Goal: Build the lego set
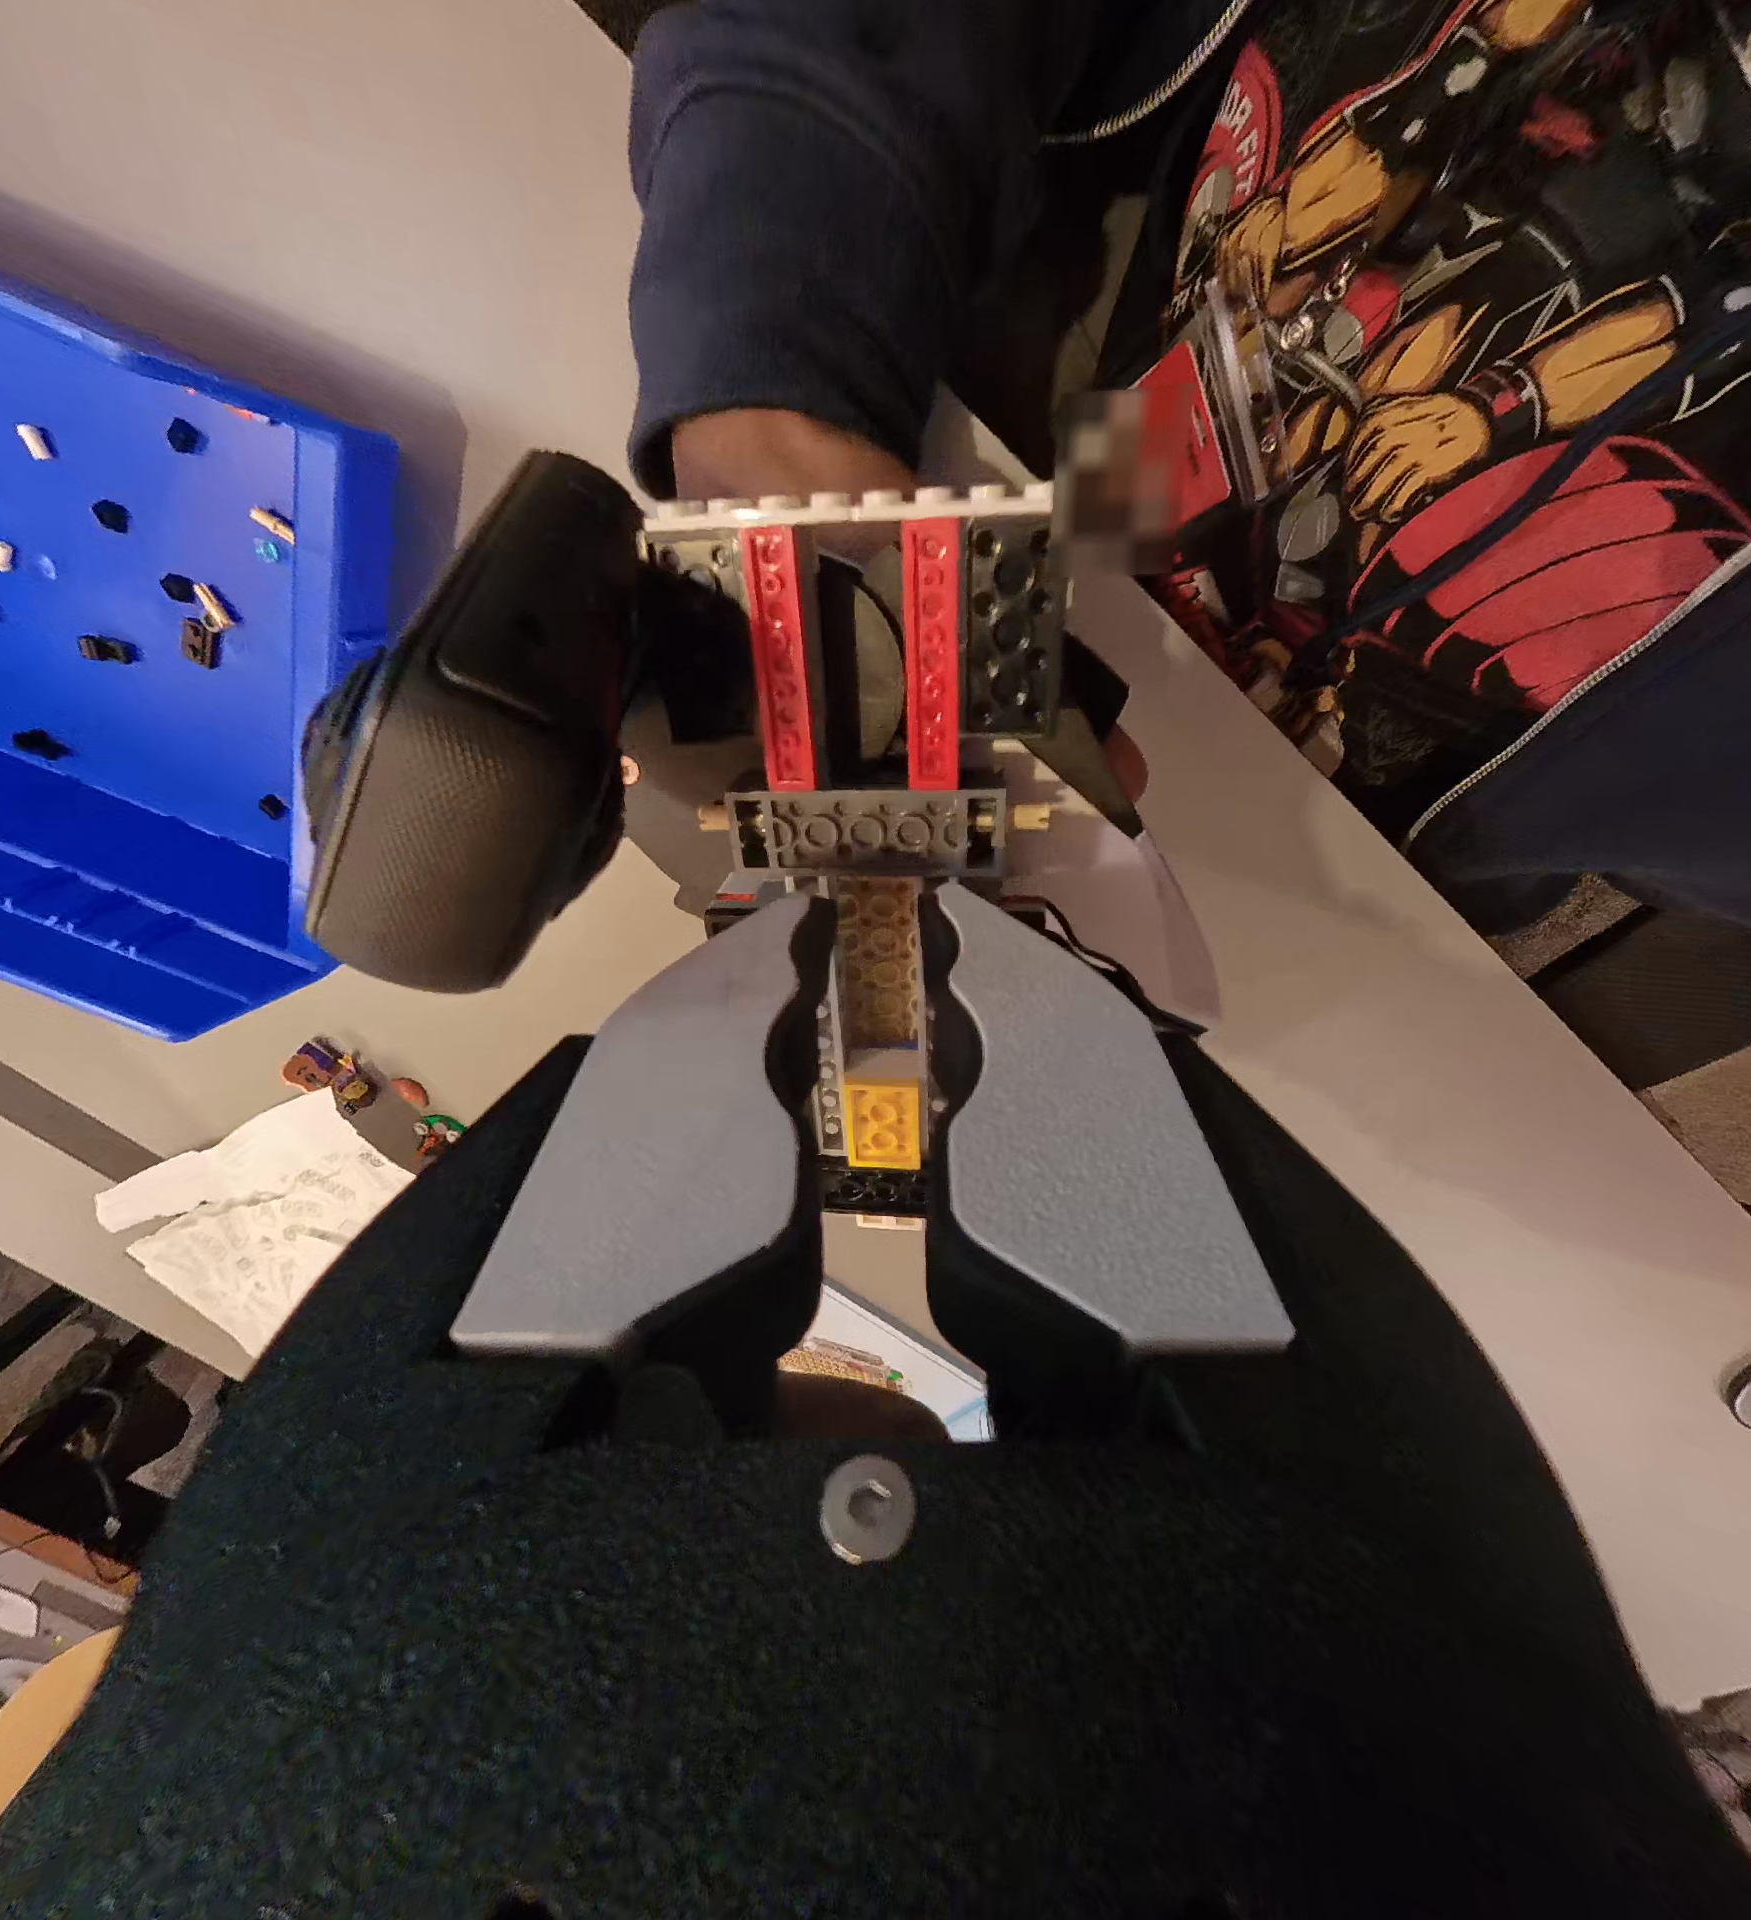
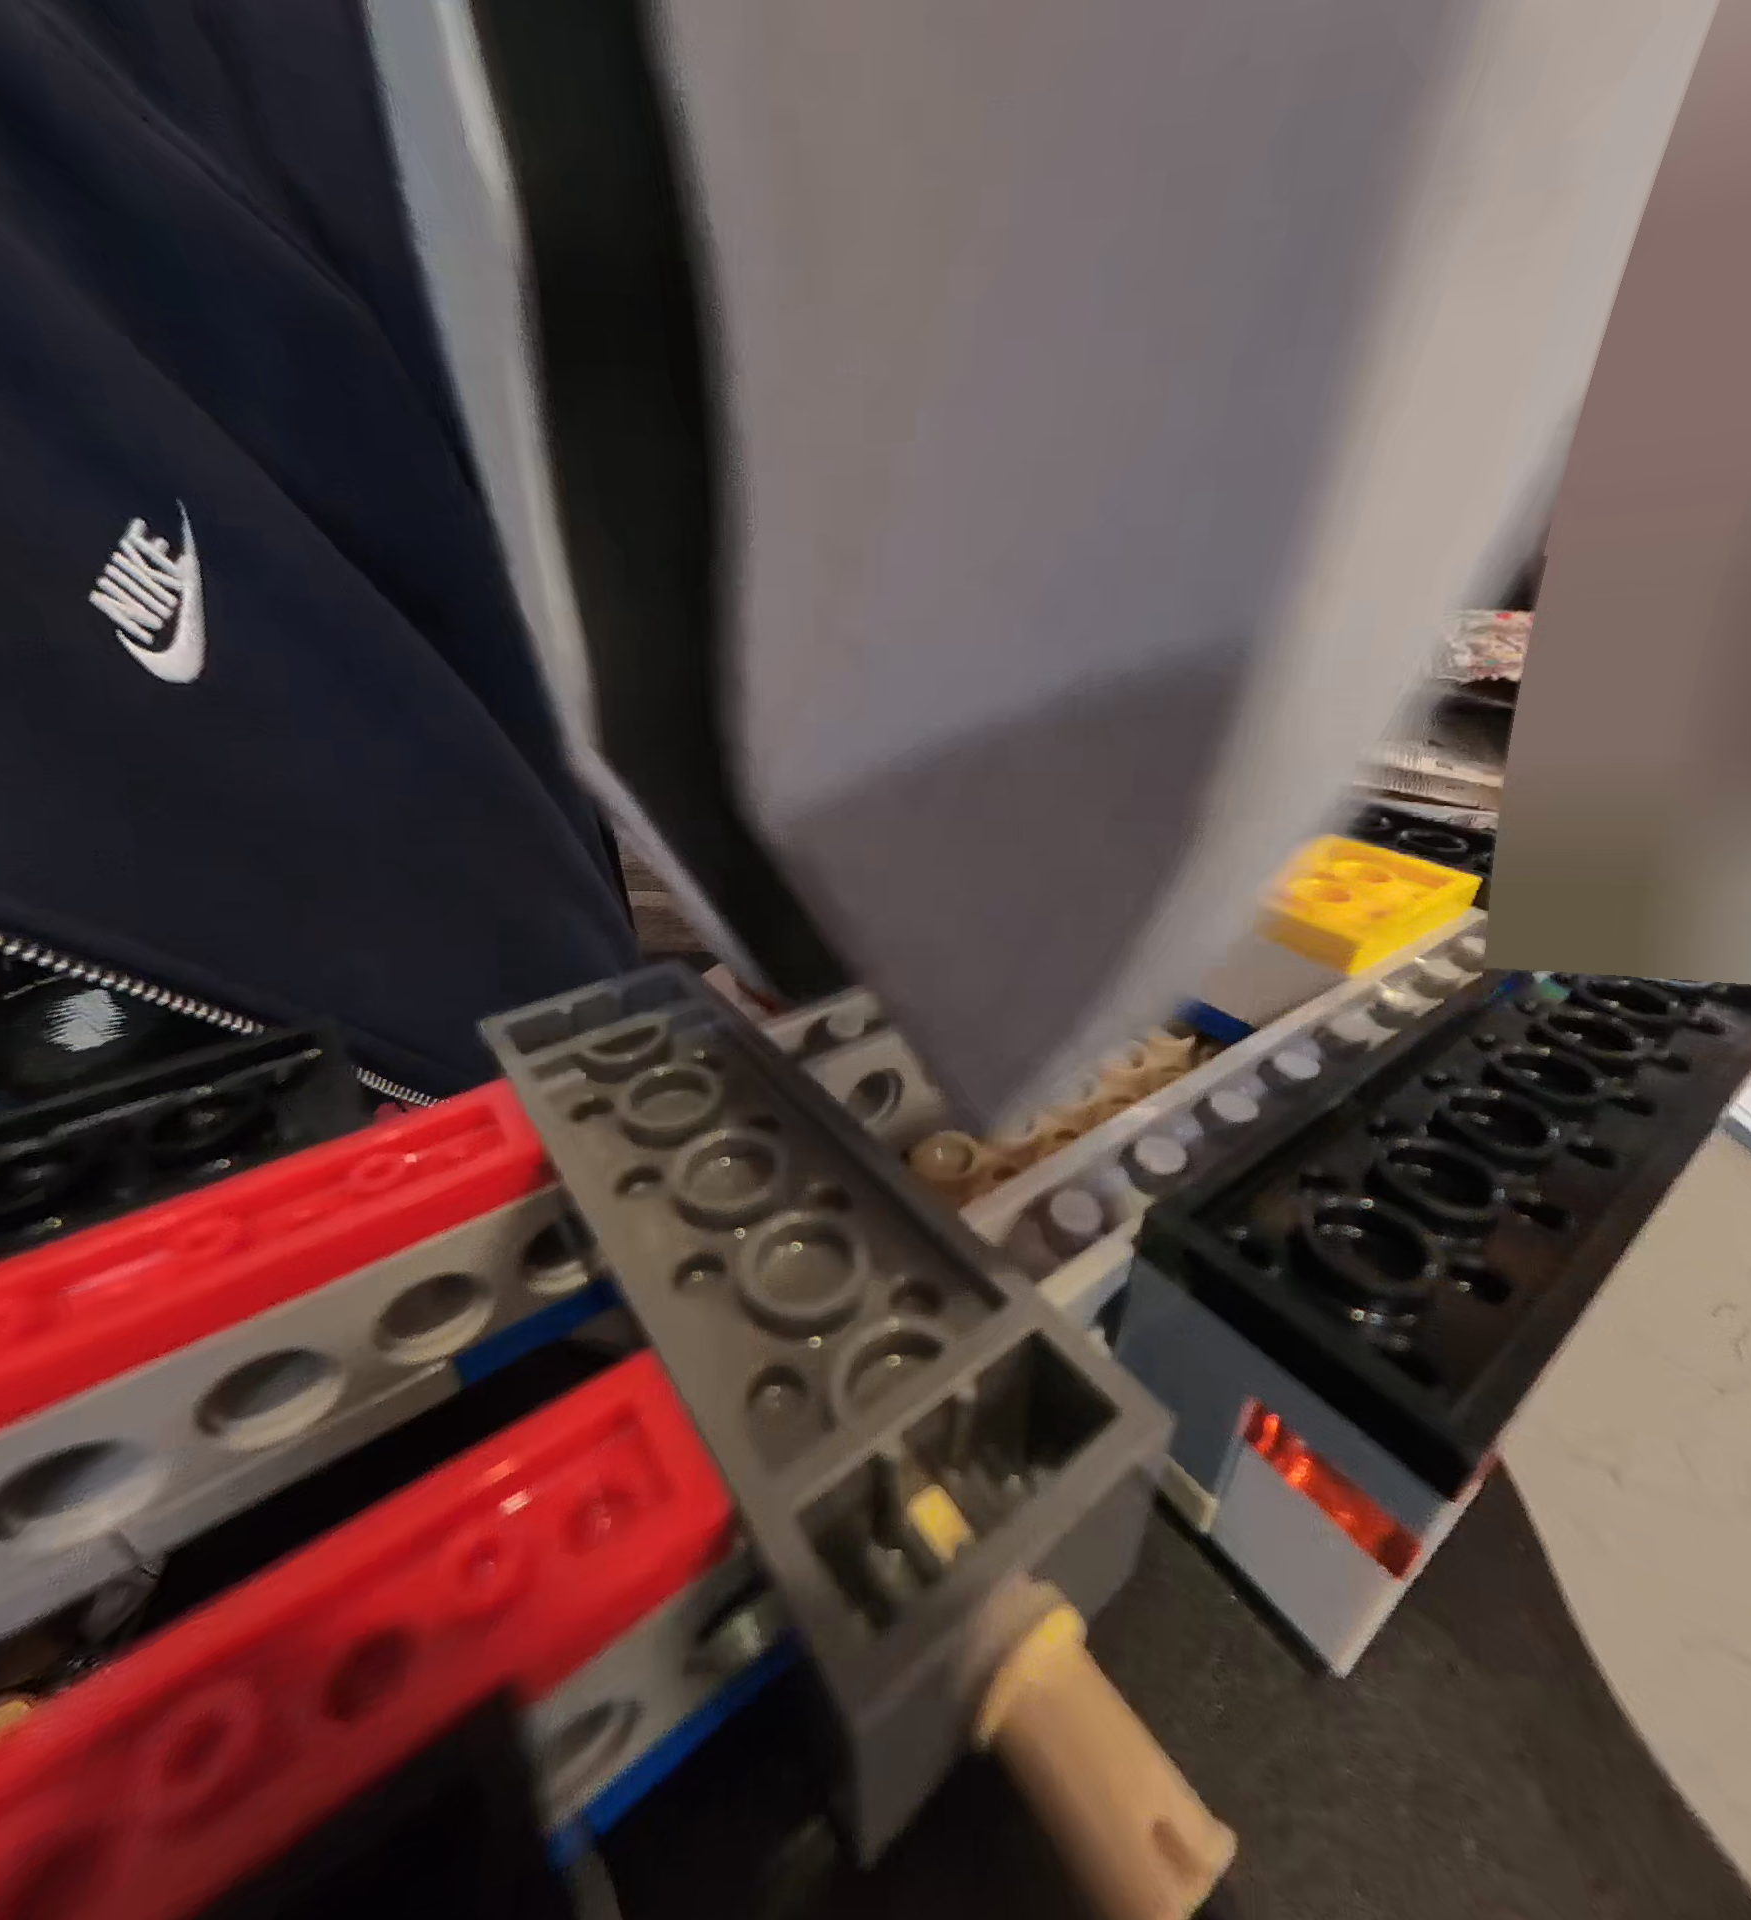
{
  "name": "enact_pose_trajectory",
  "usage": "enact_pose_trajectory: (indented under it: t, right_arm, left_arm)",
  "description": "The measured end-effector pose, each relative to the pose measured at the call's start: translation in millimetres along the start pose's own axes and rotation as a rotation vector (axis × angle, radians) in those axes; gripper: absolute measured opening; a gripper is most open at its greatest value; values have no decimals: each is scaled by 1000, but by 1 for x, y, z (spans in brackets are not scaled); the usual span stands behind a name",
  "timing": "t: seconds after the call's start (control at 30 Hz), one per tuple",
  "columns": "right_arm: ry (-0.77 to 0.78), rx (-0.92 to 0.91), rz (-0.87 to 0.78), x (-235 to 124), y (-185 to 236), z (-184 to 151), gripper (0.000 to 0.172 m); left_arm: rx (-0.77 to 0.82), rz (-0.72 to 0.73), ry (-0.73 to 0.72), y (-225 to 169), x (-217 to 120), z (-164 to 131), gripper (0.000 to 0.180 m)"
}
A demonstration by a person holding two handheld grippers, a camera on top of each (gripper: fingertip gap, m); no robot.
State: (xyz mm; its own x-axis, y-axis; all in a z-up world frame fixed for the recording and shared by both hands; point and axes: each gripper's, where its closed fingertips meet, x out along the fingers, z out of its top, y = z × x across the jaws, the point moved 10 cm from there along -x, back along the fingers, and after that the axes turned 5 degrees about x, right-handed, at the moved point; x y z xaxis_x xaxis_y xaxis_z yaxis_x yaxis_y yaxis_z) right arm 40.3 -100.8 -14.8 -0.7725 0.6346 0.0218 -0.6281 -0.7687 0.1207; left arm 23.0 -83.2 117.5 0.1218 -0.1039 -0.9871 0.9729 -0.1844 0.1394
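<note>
A: Left gripper [image 1: 876, 925]?
B: Bottom centre of the left wrist view, grey fingers [image 1: 663, 1091] closed on the narrow tan-and-light-grey stem of a multicoloured plastic brick model [image 1: 866, 831]. Pads tight against both sides of the stem, with a yellow square plate [image 1: 883, 1127] between the fingers, nearer the camera.

A: And the rest of the model?
B: Centre of the frame, off the white table [image 1: 1370, 1039]. Dark grey brick across the middle, two red beams [image 1: 779, 655] above it, white plates along the top edge.

A: Right gripper [image 1: 886, 675]?
B: Black textured housing [image 1: 455, 748] at centre left, with black parts on either side of the red-beam section. Cannot tell whether spread or pinching. Own fingers not clear in the right wrist view either: only the model [image 2: 798, 1247] very close at lower centre, and the left gripper's blurred grey fingers [image 2: 954, 520] at top centre.

A: Around it?
B: Person's navy sleeve [image 1: 777, 260] at top centre, just behind the model. Blue plastic tray [image 1: 227, 727] with small loose pieces at upper left. Crumpled white printed sheet [image 1: 258, 1216] and small toy figures [image 1: 341, 1075] at lower left, well apart from both grippers.
</note>
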Motion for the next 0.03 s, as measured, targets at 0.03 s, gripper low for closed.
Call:
enact_pose_trajectory:
  t: [0.03]
  right_arm:
    - [-2,-6,3,0,1,0,92]
  left_arm:
    - [0,-4,11,1,2,-1,16]
